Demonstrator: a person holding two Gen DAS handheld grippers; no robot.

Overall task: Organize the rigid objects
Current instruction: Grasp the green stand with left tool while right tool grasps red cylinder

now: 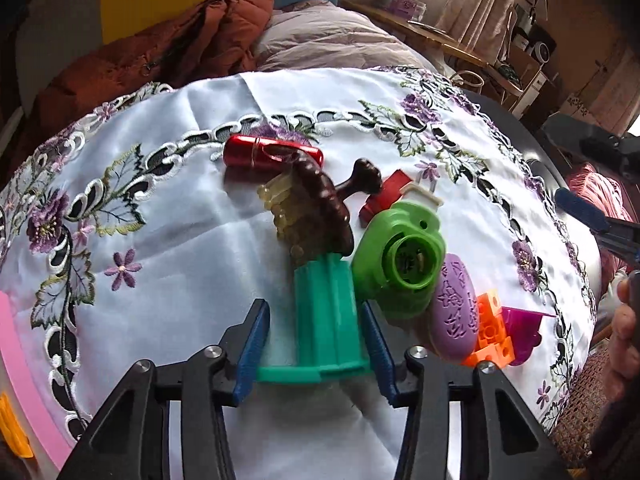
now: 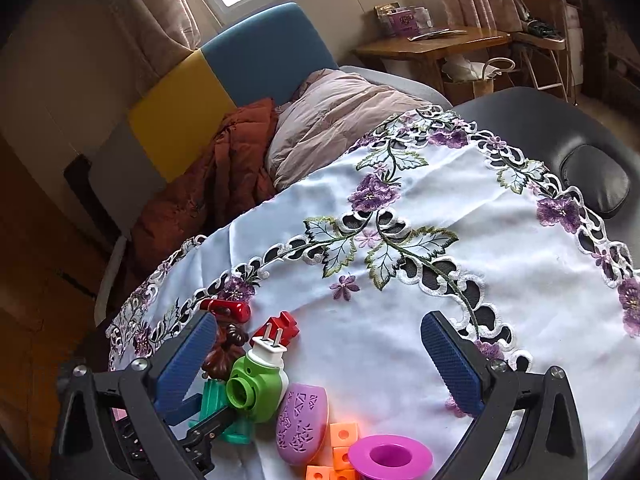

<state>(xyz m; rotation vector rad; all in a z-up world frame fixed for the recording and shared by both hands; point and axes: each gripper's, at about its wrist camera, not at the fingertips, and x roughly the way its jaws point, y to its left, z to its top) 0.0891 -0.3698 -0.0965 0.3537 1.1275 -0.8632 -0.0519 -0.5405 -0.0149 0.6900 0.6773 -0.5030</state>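
From my seat at the controls, the left gripper (image 1: 316,340) was pitched steeply down over the embroidered tablecloth (image 1: 160,264), its two blue pads straddling the teal ribbed piece (image 1: 326,316). The right pad sat against the piece's side while a sliver of cloth showed between the left pad and the piece, so I could not tell whether the jaws were truly clamped on it. The teal piece lay flat on the cloth, its wide flange nearest the gripper and its far end tucked under the dark brown brush (image 1: 320,196).

Just right of it stood the green plug-in device (image 1: 400,256), then the purple oval case (image 1: 456,312), the orange cubes (image 1: 490,332) and the magenta cup (image 1: 520,332), all crowded together. A red cylinder (image 1: 272,152) and a red block (image 1: 384,196) lay farther off.

The right gripper (image 2: 320,356) was angled down more gently, hovering over bare cloth to the right of the pile with its jaws wide apart and nothing between them. A hand (image 1: 624,340) showed at the right edge of the left camera's view, wrapped around that gripper's handle
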